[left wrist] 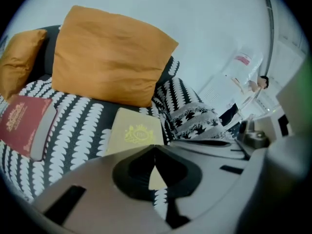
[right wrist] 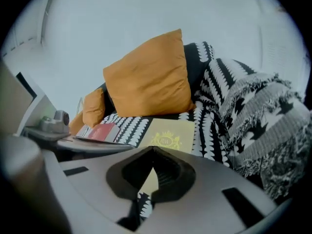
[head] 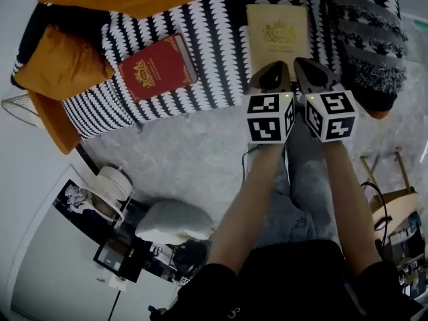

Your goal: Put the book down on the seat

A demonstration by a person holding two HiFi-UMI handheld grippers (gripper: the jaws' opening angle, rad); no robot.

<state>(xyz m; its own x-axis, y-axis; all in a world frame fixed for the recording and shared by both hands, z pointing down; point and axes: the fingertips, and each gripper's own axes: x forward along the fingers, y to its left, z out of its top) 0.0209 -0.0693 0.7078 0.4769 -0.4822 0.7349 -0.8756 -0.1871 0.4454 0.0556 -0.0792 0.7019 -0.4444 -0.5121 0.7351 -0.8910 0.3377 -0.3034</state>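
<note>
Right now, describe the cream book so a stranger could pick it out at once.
Find the seat in black-and-white patterned fabric, an orange cushion at its back. Two books lie on it; the cream book is the one beside the grey fringed throw. Its pale cover sets it apart from the red book.

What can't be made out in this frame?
Near edge of the cream book: head view, the left gripper and right gripper cover it.
Its crest lettering: too small in every view.
Lower part of the red book: right gripper view, cut by the left gripper's body.
</note>
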